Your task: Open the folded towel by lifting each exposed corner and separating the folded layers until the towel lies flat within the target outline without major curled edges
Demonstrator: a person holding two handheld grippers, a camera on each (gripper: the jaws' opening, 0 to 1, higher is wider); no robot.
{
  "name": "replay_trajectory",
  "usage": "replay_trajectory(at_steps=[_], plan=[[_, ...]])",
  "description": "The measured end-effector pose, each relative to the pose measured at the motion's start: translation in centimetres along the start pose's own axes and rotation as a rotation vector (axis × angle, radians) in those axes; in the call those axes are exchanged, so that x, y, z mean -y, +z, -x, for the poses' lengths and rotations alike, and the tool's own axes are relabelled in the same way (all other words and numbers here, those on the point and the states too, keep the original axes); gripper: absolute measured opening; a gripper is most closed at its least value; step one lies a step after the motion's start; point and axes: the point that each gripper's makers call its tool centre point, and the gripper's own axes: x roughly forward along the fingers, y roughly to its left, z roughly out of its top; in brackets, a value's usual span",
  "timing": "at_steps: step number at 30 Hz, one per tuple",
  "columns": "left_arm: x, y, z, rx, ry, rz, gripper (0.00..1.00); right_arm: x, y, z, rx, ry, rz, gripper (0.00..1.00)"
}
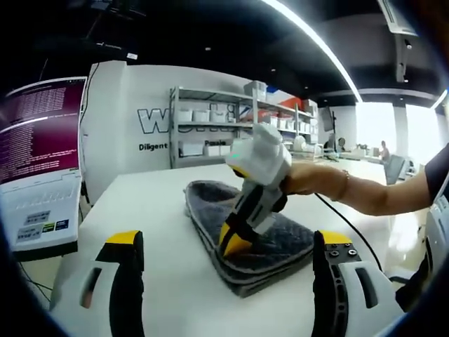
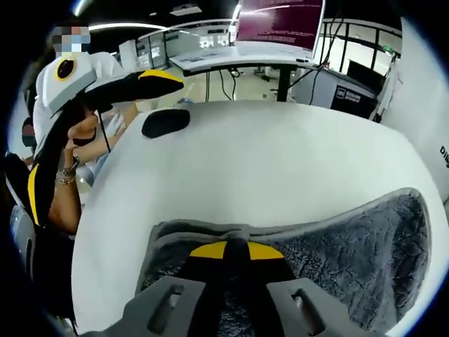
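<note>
Towel (image 1: 252,235) lies folded at table (image 1: 161,210) centre. Right gripper (image 2: 228,250), jaws together at its six-o'clock edge, may pinch several layers, dragging the stack. Left gripper (image 1: 228,270) waits with jaws parted; at ten o'clock, a monitor (image 1: 42,126).

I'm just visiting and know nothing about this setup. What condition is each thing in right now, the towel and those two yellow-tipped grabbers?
Towel: folded in layers on the white table, not yet spread flat.
Right gripper: tips pressed down on the towel's top, jaws together; whether they pinch a layer cannot be told.
Left gripper: open, held above the table short of the towel, touching nothing.
Monitor: switched on, showing text.
</note>
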Motion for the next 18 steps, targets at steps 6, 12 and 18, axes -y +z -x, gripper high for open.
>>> replay_trajectory(at_steps=[6,12,18], plan=[[0.0,-0.1,0.0,0.003,0.001,0.004,0.99,-1.0,0.4,1.4,0.053,0.022,0.028,0.02],[-0.3,0.0,0.2,0.012,0.008,0.016,0.99,-1.1,1.3,3.2,0.156,0.032,-0.016,0.02],[-0.4,0.3,0.3,0.022,0.009,0.021,0.99,-0.8,1.5,4.4,0.225,0.074,-0.102,0.03]])
